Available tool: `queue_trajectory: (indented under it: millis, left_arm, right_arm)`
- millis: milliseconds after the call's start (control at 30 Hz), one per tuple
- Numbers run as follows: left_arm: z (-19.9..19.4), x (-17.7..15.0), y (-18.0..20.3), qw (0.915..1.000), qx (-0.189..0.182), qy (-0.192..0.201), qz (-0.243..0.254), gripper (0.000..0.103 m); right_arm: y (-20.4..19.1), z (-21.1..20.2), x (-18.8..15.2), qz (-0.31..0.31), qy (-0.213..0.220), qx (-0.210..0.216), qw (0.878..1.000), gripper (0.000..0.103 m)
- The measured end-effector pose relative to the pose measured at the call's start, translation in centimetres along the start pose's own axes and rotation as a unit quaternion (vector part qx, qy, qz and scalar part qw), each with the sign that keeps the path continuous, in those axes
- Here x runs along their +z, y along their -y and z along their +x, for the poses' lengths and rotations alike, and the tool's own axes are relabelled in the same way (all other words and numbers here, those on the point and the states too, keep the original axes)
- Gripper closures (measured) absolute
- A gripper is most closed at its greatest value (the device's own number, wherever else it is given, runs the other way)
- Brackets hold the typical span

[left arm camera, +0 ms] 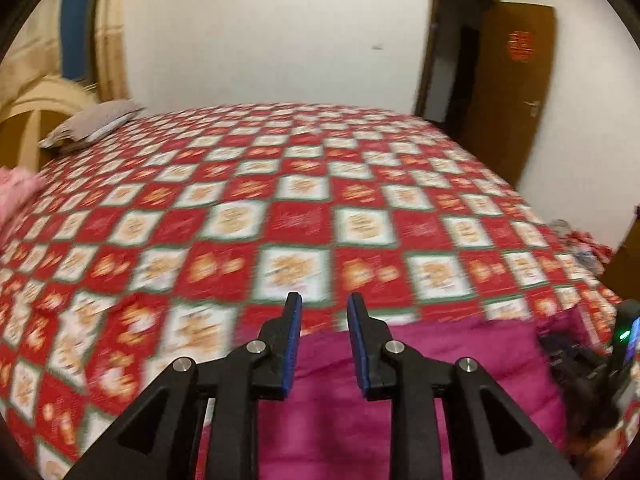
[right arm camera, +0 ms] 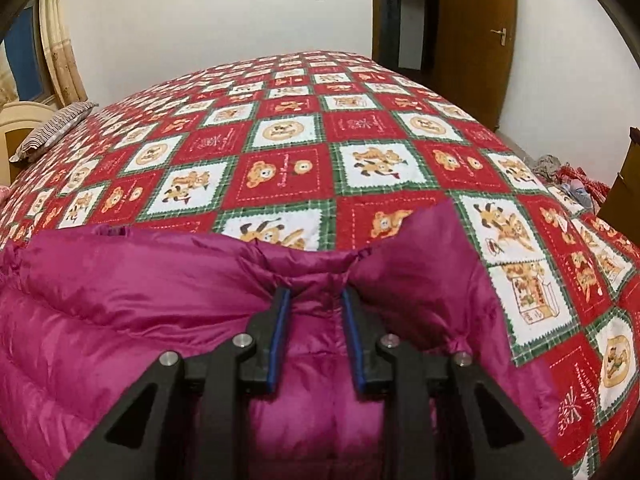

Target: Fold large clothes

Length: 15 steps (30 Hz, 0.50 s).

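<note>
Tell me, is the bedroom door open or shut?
Open: the brown door is swung inward off its frame, leaving a dark doorway beside it.

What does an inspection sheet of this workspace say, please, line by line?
Surface: bed with red checked bear-print cover.
Job's things: magenta puffer jacket on the near edge of the bed.
Clutter: striped pillow far left; heap of fabric off the right edge.
Grippers: left gripper open, empty, above the jacket; right gripper fingers apart, tips at a bunched fold.
Cables: nothing seen.
Surroundings: white wall, brown door, curtain.
</note>
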State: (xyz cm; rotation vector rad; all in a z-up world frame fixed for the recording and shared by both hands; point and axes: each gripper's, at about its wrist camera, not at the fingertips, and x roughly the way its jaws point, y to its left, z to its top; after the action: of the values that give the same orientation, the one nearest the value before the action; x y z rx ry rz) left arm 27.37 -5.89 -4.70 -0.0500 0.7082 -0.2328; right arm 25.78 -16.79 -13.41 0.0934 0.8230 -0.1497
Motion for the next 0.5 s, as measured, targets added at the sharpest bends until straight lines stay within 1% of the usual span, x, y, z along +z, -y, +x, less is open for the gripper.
queue_trajectory:
  millis: [33,100,133,167,200,233,267,300,333,400,467,500]
  left_arm:
    - [0.5,0.0,1.5,0.9998,-0.016,-0.007,0.005,0.079]
    - [2.4,-0.6,4.8,0.9981,-0.041,-0.038,0.025,0.078]
    - [3.1,-1.1,5.8,0.9973,-0.044,-0.051,0.029,0.078]
    - [4.7,-2.1,7.2,0.9951,-0.053,-0.075,0.035,0.078]
    - [5.8,-2.9,7.8,0.9937,-0.057,-0.089,0.038,0.078]
    - [6.5,-3.3,7.9,0.9936,-0.049,-0.094,0.039,0.078]
    - [7.8,-4.1,7.6,0.9939,-0.030,-0.100,0.034,0.078]
    - [8.6,-4.5,7.0,0.9933,-0.033,-0.109,0.019,0.078]
    - [9.2,-4.8,6.2,0.9922,-0.048,-0.115,0.000,0.078]
    - [10.0,-5.2,5.2,0.9913,-0.065,-0.113,-0.018,0.078]
    - [10.1,-5.4,5.4,0.9923,-0.060,-0.108,-0.004,0.078]
    - [10.1,-5.5,5.6,0.9932,-0.054,-0.103,0.005,0.078]
  right_arm:
    - [0.0,-0.1,0.0,-0.001,0.000,0.000,1.000,0.074]
    - [0.0,0.0,0.0,-0.003,0.001,-0.002,1.000,0.073]
    - [0.0,0.0,0.0,-0.003,0.001,-0.002,1.000,0.073]
    - [0.0,0.0,0.0,-0.002,0.001,-0.001,1.000,0.073]
    - [0.0,0.0,0.0,-0.001,0.001,0.000,1.000,0.073]
    - [0.0,0.0,-0.1,0.000,0.001,0.003,1.000,0.073]
    - [0.1,0.0,-0.1,0.003,0.001,0.007,1.000,0.073]
    - [0.3,0.0,0.0,0.007,0.001,0.013,1.000,0.073]
    - [0.5,0.0,0.0,0.012,0.000,0.020,1.000,0.073]
    - [1.3,-0.1,0.1,0.032,-0.001,0.043,0.999,0.073]
    - [2.8,-0.5,0.4,0.064,-0.006,0.077,0.995,0.076]
    - [3.8,-1.1,0.5,0.075,-0.006,0.086,0.993,0.077]
